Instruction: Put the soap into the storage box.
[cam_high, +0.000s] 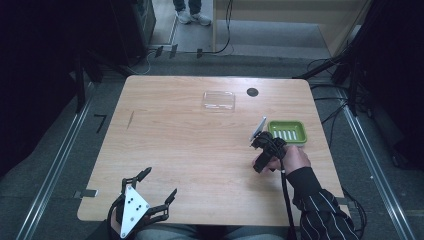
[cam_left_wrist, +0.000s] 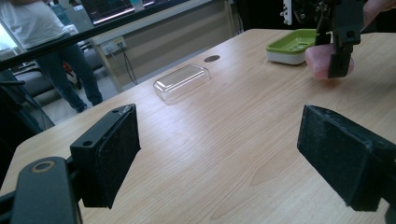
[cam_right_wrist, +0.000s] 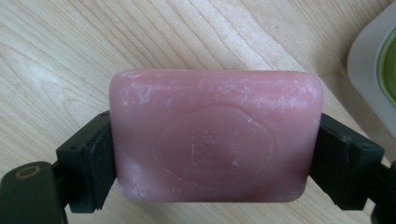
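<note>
A pink soap bar (cam_right_wrist: 215, 135) with a stamped oval is clamped by its two ends between the jaws of my right gripper (cam_right_wrist: 215, 163), low over the wood. The left gripper view shows the soap bar (cam_left_wrist: 316, 63) held by the right gripper (cam_left_wrist: 337, 58) just in front of the green soap dish (cam_left_wrist: 292, 44). From above, my right gripper (cam_high: 261, 160) is at the table's right, beside the green dish (cam_high: 287, 131). My left gripper (cam_high: 161, 182) rests at the front left edge, wide open and holding nothing, its pads (cam_left_wrist: 112, 154) far apart.
A clear plastic lid (cam_high: 218, 100) lies upside down at the table's (cam_high: 175, 140) far middle, with a black round hole (cam_high: 252, 92) to its right. The dish's pale rim (cam_right_wrist: 371, 60) is just right of the soap. A person (cam_left_wrist: 37, 37) stands beyond the table.
</note>
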